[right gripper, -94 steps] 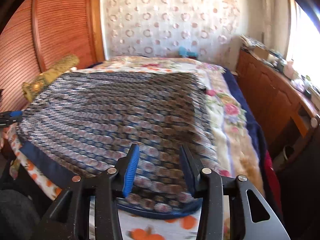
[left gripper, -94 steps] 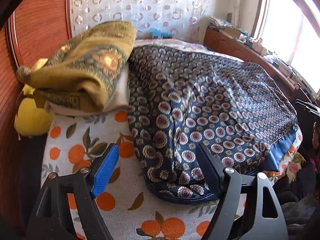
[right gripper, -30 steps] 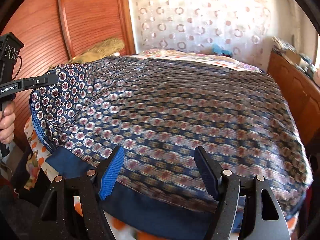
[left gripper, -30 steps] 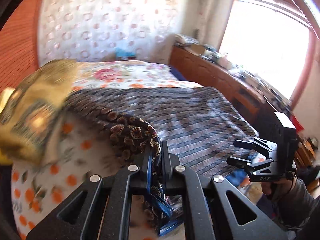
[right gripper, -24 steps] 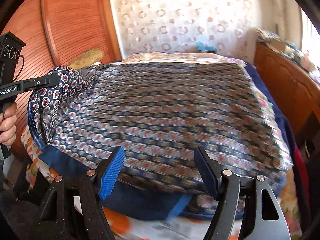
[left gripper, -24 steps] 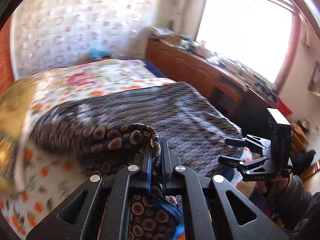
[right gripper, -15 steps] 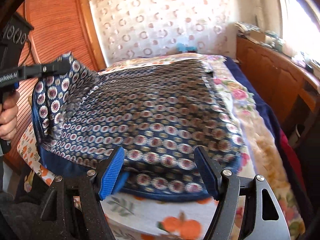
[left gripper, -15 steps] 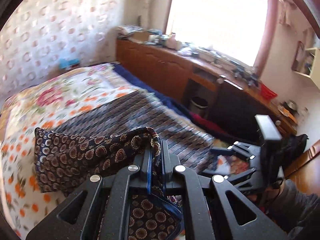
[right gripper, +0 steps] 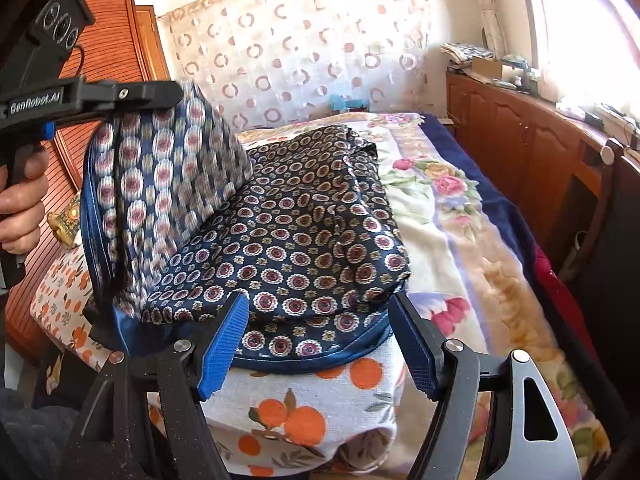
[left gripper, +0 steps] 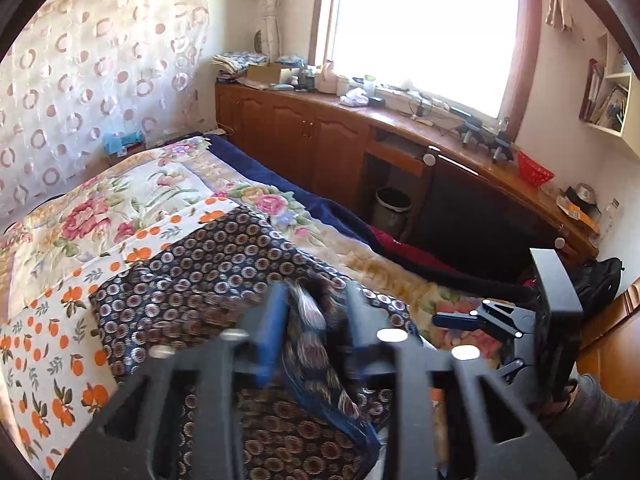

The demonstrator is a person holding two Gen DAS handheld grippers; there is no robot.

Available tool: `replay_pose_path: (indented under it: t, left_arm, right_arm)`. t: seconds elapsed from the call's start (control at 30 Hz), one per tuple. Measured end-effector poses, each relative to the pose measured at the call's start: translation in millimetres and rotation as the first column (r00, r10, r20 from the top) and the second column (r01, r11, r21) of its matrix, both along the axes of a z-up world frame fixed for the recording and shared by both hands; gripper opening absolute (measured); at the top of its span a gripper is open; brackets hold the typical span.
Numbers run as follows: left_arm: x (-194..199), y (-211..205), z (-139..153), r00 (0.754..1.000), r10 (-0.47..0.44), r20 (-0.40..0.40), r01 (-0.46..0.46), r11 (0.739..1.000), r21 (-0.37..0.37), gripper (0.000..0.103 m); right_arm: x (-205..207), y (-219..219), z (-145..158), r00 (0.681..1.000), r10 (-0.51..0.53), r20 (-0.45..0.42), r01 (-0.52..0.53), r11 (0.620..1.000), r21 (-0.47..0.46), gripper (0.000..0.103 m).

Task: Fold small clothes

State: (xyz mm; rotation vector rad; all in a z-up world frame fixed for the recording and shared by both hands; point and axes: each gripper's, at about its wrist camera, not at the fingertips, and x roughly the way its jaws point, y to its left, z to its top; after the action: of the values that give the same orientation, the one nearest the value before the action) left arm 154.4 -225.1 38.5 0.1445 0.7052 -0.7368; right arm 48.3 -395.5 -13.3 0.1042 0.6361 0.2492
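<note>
Left claw (right gripper: 160, 94), carrying the patterned garment's (right gripper: 288, 232) corner across the bed (right gripper: 460, 264), now parts to drop it, completing a fold; right claw (right gripper: 320, 344) gapes empty.

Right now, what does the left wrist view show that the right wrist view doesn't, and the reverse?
Only the left wrist view: the wastebasket under the counter, the red basket on it, and the wall shelf.

Only the right wrist view: the slatted wooden panel, the person's hand on the left gripper's handle, and the lifted cloth edge hanging from it.

Both: the patterned blue garment on the orange-print sheet, the left gripper, and the right gripper, open.
</note>
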Motion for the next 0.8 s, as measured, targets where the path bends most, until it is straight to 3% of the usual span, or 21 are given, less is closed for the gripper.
replay_pose_path:
  t: [0.1, 0.13, 0.17, 0.2, 0.43, 0.8]
  left_arm:
    - [6.2, 14.2, 0.4, 1.000, -0.004, -0.021, 0.004, 1.000, -0.017, 0.052]
    - [7.6, 19.4, -0.9, 1.000, 0.001, -0.020, -0.001, 1.000, -0.008, 0.057]
    - [8.8, 25.5, -3.8, 1.000, 0.010, -0.011, -0.009, 1.000, 0.004, 0.073]
    - [9.4, 31.3, -5.8, 1.000, 0.017, -0.003, -0.017, 1.000, 0.014, 0.078]
    - [33.5, 84.3, -39.1, 0.992, 0.126, -0.031, -0.123, 0.989, 0.077, 0.078]
    - [64.7, 158.5, -78.8, 0.967, 0.249, -0.049, -0.244, 0.966, 0.089, 0.078]
  right_arm:
    - [3.0, -0.2, 2.5, 1.000, -0.009, 0.004, 0.009, 1.000, 0.003, 0.074]
    - [5.0, 3.6, 2.4, 1.000, -0.009, 0.005, 0.009, 1.000, 0.004, 0.074]
    - [8.2, 4.7, 1.1, 1.000, -0.008, 0.007, 0.008, 1.000, 0.005, 0.074]
    - [10.3, 4.7, 1.7, 1.000, -0.005, 0.009, 0.005, 1.000, 0.004, 0.074]
    - [34.8, 26.7, 9.6, 0.999, 0.043, 0.027, -0.042, 0.998, -0.048, 0.074]
    - [109.4, 106.9, 25.7, 0.979, 0.201, 0.019, -0.196, 0.970, -0.146, 0.074]
